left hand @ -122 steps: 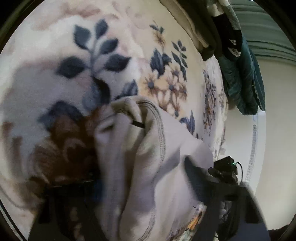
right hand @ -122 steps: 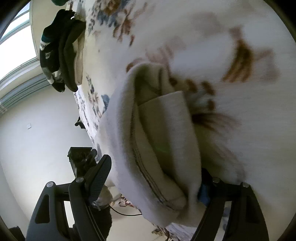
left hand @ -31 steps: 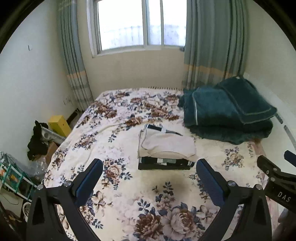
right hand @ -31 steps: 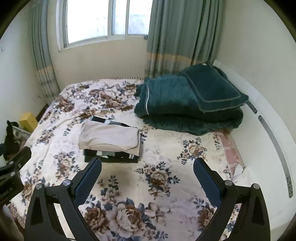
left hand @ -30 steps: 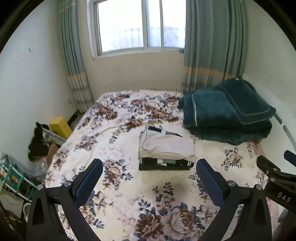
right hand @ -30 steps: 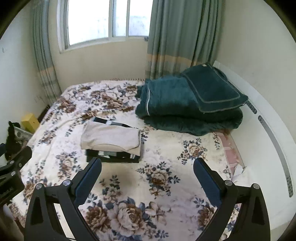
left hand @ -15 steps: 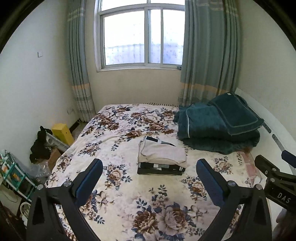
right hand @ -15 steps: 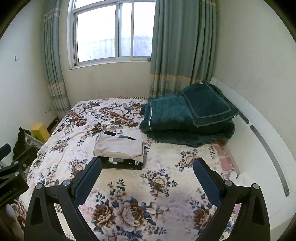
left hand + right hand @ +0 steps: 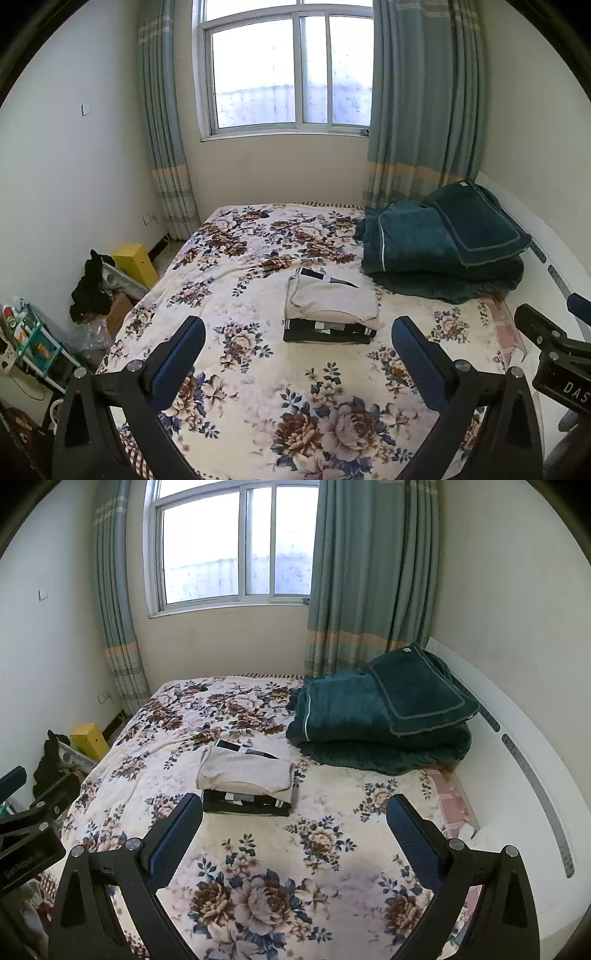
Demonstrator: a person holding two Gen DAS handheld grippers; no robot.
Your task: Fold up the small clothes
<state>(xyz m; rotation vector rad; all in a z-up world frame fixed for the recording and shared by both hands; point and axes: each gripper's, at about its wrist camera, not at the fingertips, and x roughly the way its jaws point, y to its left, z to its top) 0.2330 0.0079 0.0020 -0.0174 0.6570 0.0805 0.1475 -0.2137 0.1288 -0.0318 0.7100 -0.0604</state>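
The left gripper (image 9: 297, 354) stands wide open with nothing between its blue-padded fingers (image 9: 177, 360), held well above the flowered bedspread (image 9: 236, 354). The right gripper (image 9: 293, 832) is spread just as wide and is likewise empty, its fingers (image 9: 413, 843) framing a bare stretch of the same bedspread. Ahead of both, well apart from the fingertips and lying roughly on the midline between them, sits the pile of folded clothes (image 9: 330, 314): a beige garment (image 9: 332, 302) lies flat on top, with dark folded pieces (image 9: 327, 330) stacked beneath it. Seen from the right wrist, the pile (image 9: 245, 782) lies slightly toward the left finger, its near corner just beyond that fingertip in the picture. Farther out and to the right of the pile rests a heap of dark green blankets (image 9: 439, 251), near the pile but not touching it. Beyond the bed stands a window (image 9: 288, 70) flanked by grey-green curtains (image 9: 421, 103). Off to the left, on the floor beside the bed, are a yellow box (image 9: 135, 264) and a dark bundle (image 9: 90, 291). At the right edge of the left wrist view a part of the other gripper's black frame shows.
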